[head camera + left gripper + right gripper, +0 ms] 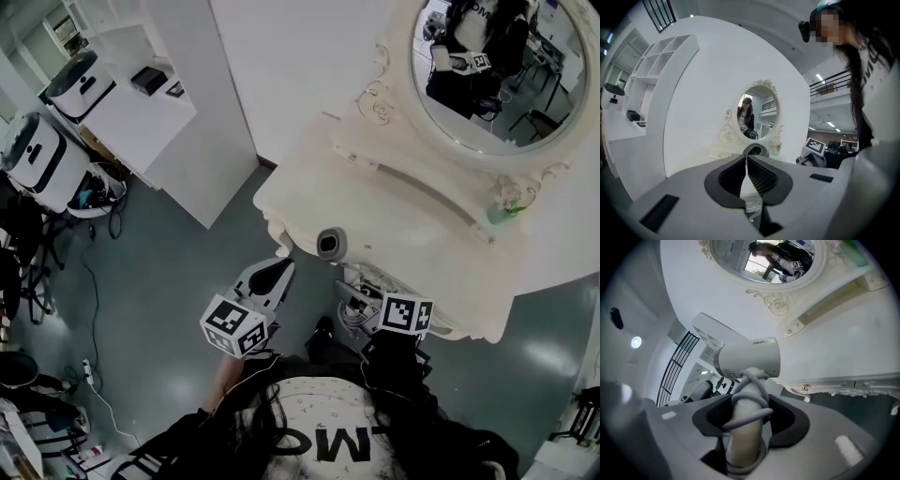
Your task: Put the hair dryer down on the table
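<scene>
Right gripper view looks along the right gripper [749, 417], whose two dark jaws are clamped on the handle of the hair dryer [749, 357]. The dryer is pale grey to white, with a short round barrel set crosswise on top of a straight handle. A grey cord [751, 398] is wound in several loops around the handle just above the jaws. The barrel is held up in the air at the front edge of the table [843, 348], a white dressing table with carved scrollwork along its apron.

In the head view the dryer's round, dark end [331, 245] shows at the table's [403, 211] near left corner, above the grey floor [159, 281]. At the back of the table stands an oval mirror [497, 66] in an ornate white frame, with a small green item [506, 212] at its foot, well apart from the dryer. A white shelf unit [141, 89] stands off to the left.

The left gripper [277, 274] hangs just left of the dryer, not touching it. Its own view shows the jaws pressed together with nothing between them.
</scene>
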